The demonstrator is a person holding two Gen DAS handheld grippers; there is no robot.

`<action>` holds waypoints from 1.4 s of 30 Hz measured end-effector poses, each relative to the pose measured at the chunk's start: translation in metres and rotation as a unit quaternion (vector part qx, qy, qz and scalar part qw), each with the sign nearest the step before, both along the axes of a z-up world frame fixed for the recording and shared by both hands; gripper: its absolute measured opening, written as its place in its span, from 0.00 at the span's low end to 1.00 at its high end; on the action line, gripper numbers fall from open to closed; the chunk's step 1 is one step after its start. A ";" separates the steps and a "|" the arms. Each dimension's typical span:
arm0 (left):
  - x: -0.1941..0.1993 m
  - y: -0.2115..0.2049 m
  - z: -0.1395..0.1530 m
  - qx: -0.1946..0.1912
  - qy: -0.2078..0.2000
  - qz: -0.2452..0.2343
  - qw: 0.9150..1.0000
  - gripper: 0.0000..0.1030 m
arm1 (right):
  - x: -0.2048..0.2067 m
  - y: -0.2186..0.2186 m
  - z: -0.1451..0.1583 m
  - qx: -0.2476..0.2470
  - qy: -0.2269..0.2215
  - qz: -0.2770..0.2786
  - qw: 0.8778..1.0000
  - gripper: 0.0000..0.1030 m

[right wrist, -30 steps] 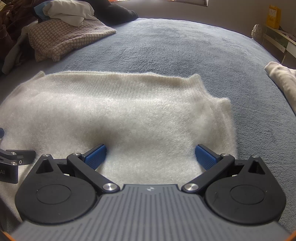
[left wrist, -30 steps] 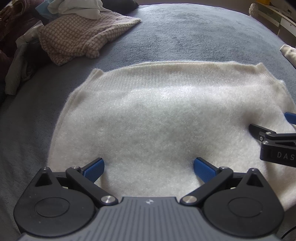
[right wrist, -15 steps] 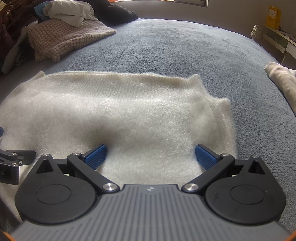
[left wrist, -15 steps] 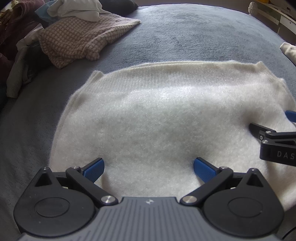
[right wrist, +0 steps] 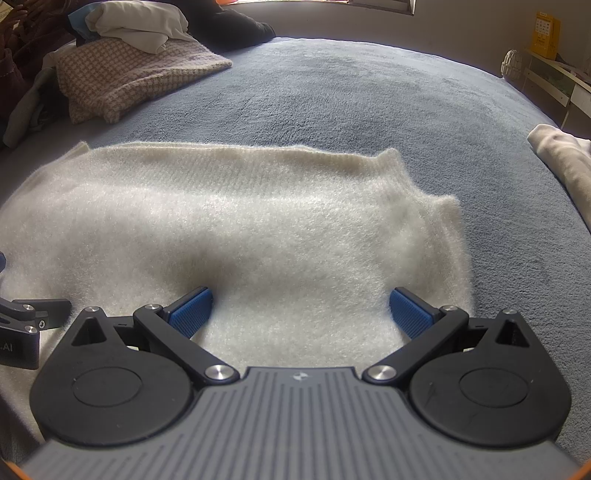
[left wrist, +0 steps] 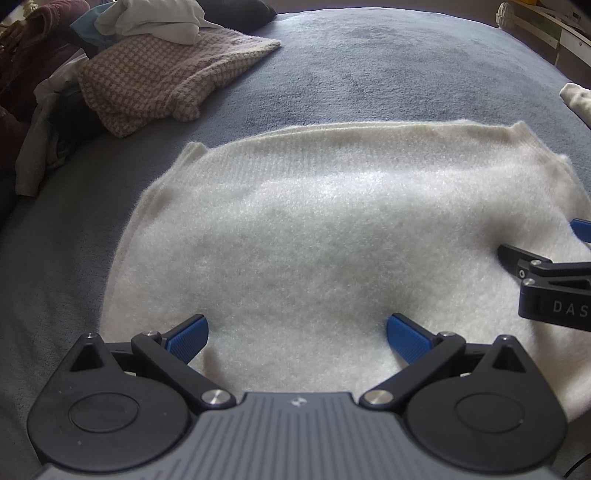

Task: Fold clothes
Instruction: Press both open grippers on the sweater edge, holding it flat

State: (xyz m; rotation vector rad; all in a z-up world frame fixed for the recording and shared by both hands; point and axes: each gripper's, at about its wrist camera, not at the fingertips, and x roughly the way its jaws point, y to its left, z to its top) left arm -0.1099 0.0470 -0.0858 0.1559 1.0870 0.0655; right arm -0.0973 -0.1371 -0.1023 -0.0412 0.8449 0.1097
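Observation:
A fluffy cream sweater [left wrist: 317,221] [right wrist: 236,229] lies flat and folded on the grey-blue blanket [left wrist: 388,74] [right wrist: 369,103]. My left gripper [left wrist: 297,334] is open, its blue pads resting on the sweater's near left part. On the near right part my right gripper [right wrist: 301,310] stands open too, pads pressed into the fluff. Each gripper shows in the other's view: the right one [left wrist: 550,280] at the right edge, the left one [right wrist: 26,321] at the left edge. Neither holds any cloth.
A pile of clothes sits at the back left, with a pink houndstooth knit [left wrist: 162,81] [right wrist: 129,74] under a white garment [left wrist: 155,20] [right wrist: 136,22]. Another cream cloth [right wrist: 561,162] [left wrist: 576,99] lies at the right edge. White shelving [right wrist: 554,81] stands beyond the bed.
The left view has drifted slightly so the sweater sits a little further right and lower. Both grippers stay open on the sweater.

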 end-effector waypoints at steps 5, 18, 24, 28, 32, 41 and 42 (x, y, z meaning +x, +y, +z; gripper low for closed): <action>-0.001 0.000 0.000 -0.001 -0.001 0.003 1.000 1.00 | 0.000 0.001 0.000 -0.001 -0.001 -0.001 1.000 0.99; -0.002 -0.001 0.000 0.002 -0.003 0.005 1.000 1.00 | 0.000 0.000 0.000 -0.001 -0.002 0.000 1.000 0.99; -0.003 -0.001 0.000 0.001 -0.003 0.006 1.000 1.00 | -0.001 0.000 0.000 -0.002 -0.003 0.000 1.000 0.99; -0.003 0.000 0.000 0.001 -0.002 0.006 1.000 1.00 | -0.001 0.001 0.000 -0.003 -0.004 -0.001 1.000 0.99; -0.002 0.000 -0.001 0.000 0.000 0.006 1.000 1.00 | -0.002 0.002 0.000 -0.003 -0.005 -0.003 1.000 0.99; 0.000 0.005 -0.004 -0.018 0.001 0.004 1.000 1.00 | -0.003 0.001 -0.001 -0.003 -0.010 -0.003 1.000 0.99; 0.000 0.005 -0.004 -0.018 0.001 0.004 1.000 1.00 | -0.003 0.001 -0.001 -0.003 -0.010 -0.003 1.000 0.99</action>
